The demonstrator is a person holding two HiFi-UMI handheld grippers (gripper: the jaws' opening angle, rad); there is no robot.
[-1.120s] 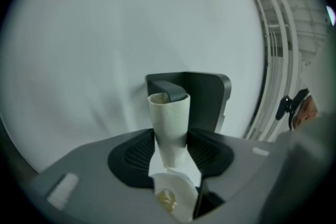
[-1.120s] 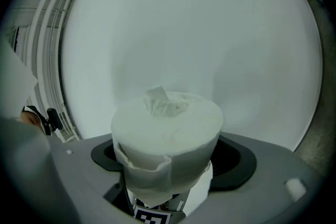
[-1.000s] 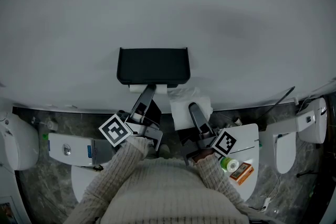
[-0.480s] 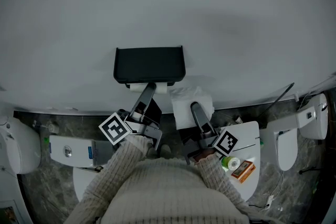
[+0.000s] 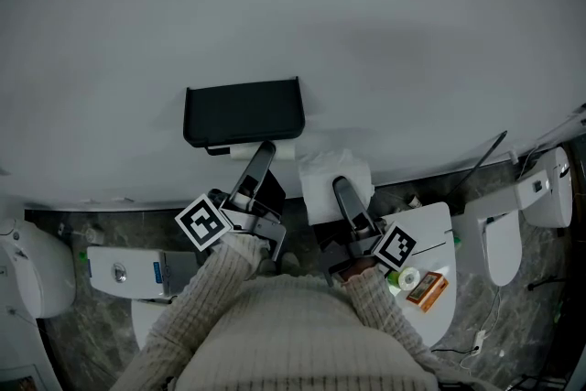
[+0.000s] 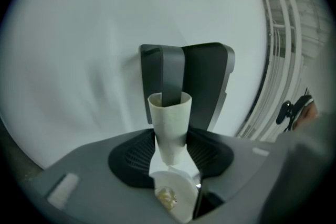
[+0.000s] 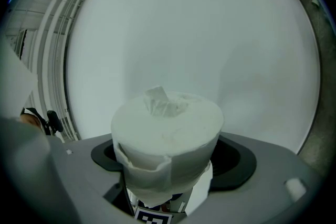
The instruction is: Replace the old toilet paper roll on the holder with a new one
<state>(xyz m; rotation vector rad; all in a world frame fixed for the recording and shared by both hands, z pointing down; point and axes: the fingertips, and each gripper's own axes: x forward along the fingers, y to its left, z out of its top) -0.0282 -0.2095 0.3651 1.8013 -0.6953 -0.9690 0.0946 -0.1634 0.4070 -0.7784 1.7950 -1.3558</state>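
Pinches tube (image 6: 169, 126) in left gripper (image 6: 185, 55), one of the fingers (image 6: 164, 73) seemingly run down inside the bore and the other outside the wall, tips just under holder (image 5: 243, 112) on the wall. Clamps roll (image 7: 167, 136) in right gripper (image 5: 345, 197), jaws spread wide across the full wraps, beside the holder and a little lower, apart from it. Sees nothing of those jaws past the paper in the right gripper view. Judges the tube very light, thin card, quick to crease or fold flat, so calls for a gentle pinch on the wall near one end, or a hold from inside. Judges the roll light too, but soft and springy: likely to squash oval under a hard squeeze and to slip if held loosely. Suggests gripping across the outer wraps at mid-height, with both ends kept free for the holder. Notes a loose flap (image 7: 149, 168) at the front, liable to unwind or snag, and crumpled tissue (image 7: 161, 101) at the top end, possibly blocking the bore. Finds no readable brand or writing anywhere: only black-and-white markers (image 5: 203, 223) on the gripper cubes and a small orange box (image 5: 427, 287), print too small to read.
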